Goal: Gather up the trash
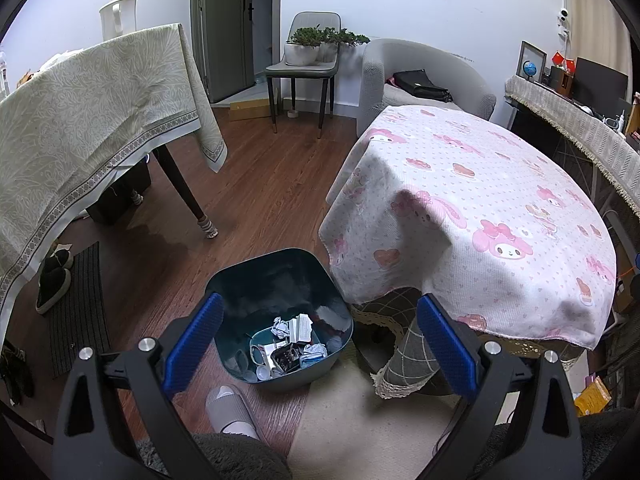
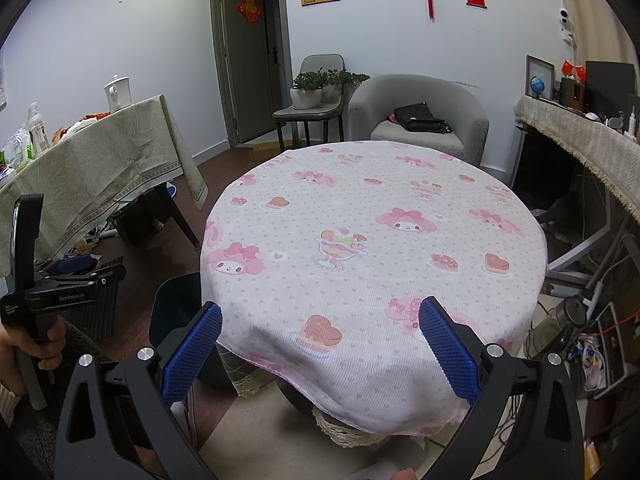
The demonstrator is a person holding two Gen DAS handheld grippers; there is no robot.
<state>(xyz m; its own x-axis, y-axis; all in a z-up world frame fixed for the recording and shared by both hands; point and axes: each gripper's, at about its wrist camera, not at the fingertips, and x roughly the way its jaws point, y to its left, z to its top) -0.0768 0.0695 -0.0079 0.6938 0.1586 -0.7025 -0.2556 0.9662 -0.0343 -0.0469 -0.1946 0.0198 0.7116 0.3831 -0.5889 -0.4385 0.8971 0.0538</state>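
Observation:
A dark teal trash bin [image 1: 240,276] stands on the wood floor by the round table, with crumpled paper and wrappers [image 1: 292,344] lying in its bottom. My left gripper [image 1: 320,340] hovers above the bin, open, with nothing between its blue pads [image 1: 196,340]. In the right wrist view my right gripper [image 2: 320,344] is open and empty over the near edge of the round table's pink cartoon-print cloth [image 2: 372,232]. The cloth's top shows no loose items. The bin [image 2: 176,308] peeks out at the table's left, and the left gripper's body [image 2: 60,284] is held in a hand [image 2: 28,344] there.
A second table with a pale green cloth [image 1: 88,120] stands to the left, its dark leg [image 1: 184,196] near the bin. A grey chair with potted plants [image 1: 308,52] and a grey armchair [image 2: 420,120] are at the back. A slippered foot [image 1: 232,408] is beside the bin. Cables clutter the right [image 2: 580,328].

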